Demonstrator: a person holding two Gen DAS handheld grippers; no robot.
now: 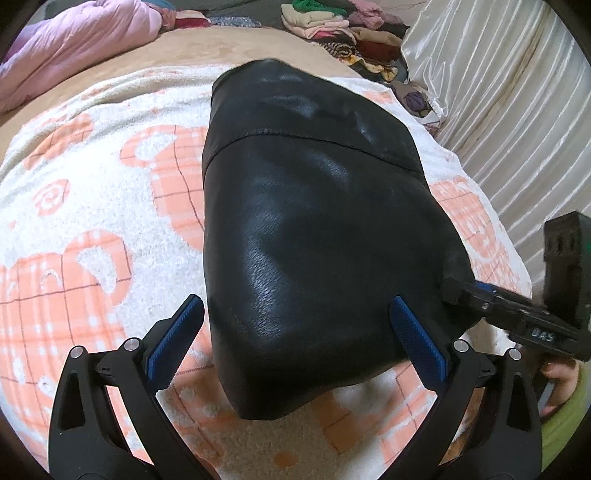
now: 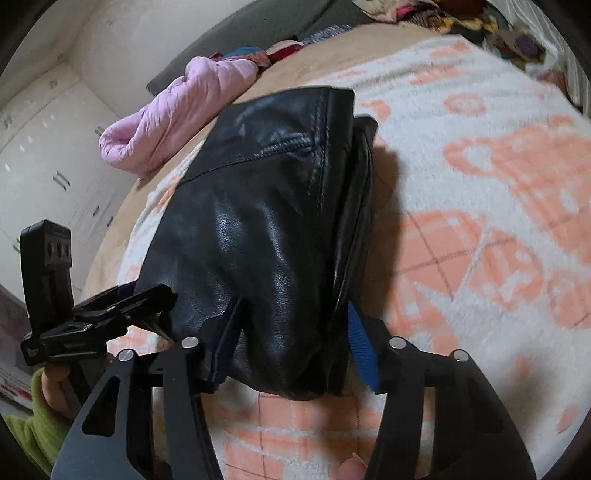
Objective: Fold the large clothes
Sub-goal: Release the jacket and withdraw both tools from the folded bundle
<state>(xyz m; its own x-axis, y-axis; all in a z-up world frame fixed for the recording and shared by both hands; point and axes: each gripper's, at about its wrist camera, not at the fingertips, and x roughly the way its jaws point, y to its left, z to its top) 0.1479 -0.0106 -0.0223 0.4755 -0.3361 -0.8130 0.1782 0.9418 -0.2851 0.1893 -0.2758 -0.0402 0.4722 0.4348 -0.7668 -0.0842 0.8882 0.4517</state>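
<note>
A folded black leather jacket lies on a white blanket with an orange pattern. In the left wrist view my left gripper stands open and wide across the jacket's near left part. One blue pad is beside the jacket's edge and the other rests over the leather. My right gripper meets the jacket's right edge. In the right wrist view the right gripper has both blue pads against the thick near end of the jacket, shut on it. The left gripper touches the jacket's left side there.
A pink quilted coat lies at the far left of the bed. A pile of folded clothes sits at the back, and a shiny white cloth hangs on the right. White cupboards stand beyond. A hand in a green sleeve holds the left gripper.
</note>
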